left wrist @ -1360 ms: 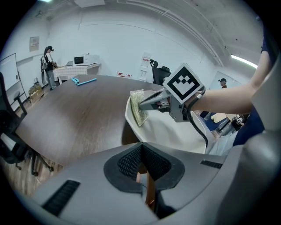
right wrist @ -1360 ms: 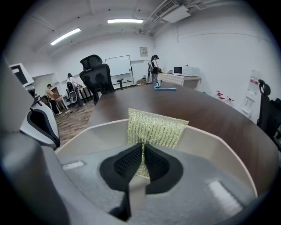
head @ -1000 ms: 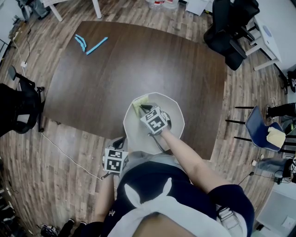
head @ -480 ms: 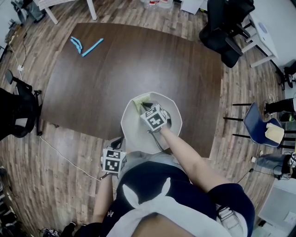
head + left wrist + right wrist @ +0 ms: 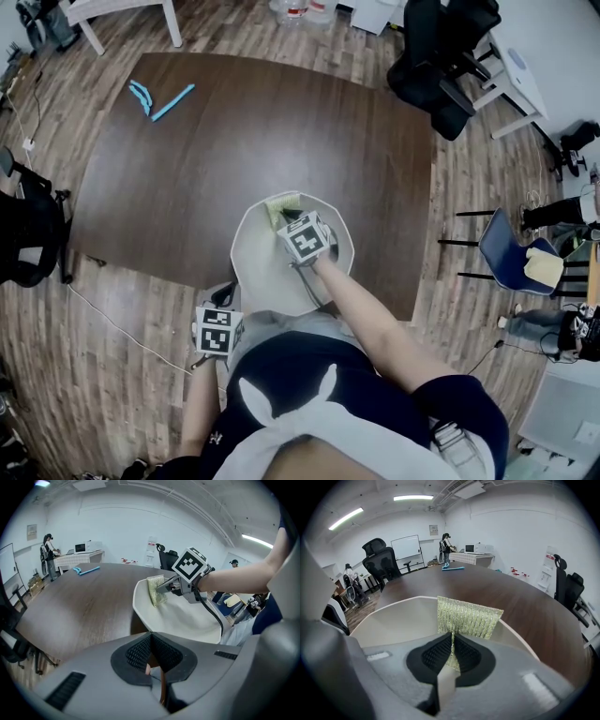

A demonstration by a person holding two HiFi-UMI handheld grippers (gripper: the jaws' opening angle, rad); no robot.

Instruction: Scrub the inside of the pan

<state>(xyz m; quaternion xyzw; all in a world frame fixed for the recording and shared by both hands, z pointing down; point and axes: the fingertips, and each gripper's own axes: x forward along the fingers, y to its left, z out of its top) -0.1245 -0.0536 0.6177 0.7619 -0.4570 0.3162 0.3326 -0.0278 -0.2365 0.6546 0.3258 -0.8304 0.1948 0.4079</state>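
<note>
Pan (image 5: 267, 272) sitting at the near edge of a dark table (image 5: 234, 141), steadied by the left claw (image 5: 151, 667) closed on what looks like its thin handle (image 5: 162, 688) — while the right claw (image 5: 451, 656), pinched tight on a yellow-green scrubbing pad (image 5: 468, 616), holds it against the far inner wall.

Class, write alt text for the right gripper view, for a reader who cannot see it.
The right tongs are shut on a yellow-green scrubbing cloth, held upright at the far rim of a white pan. The pan sits on a dark wooden table in an office room, with a black chair and a whiteboard behind.
</note>
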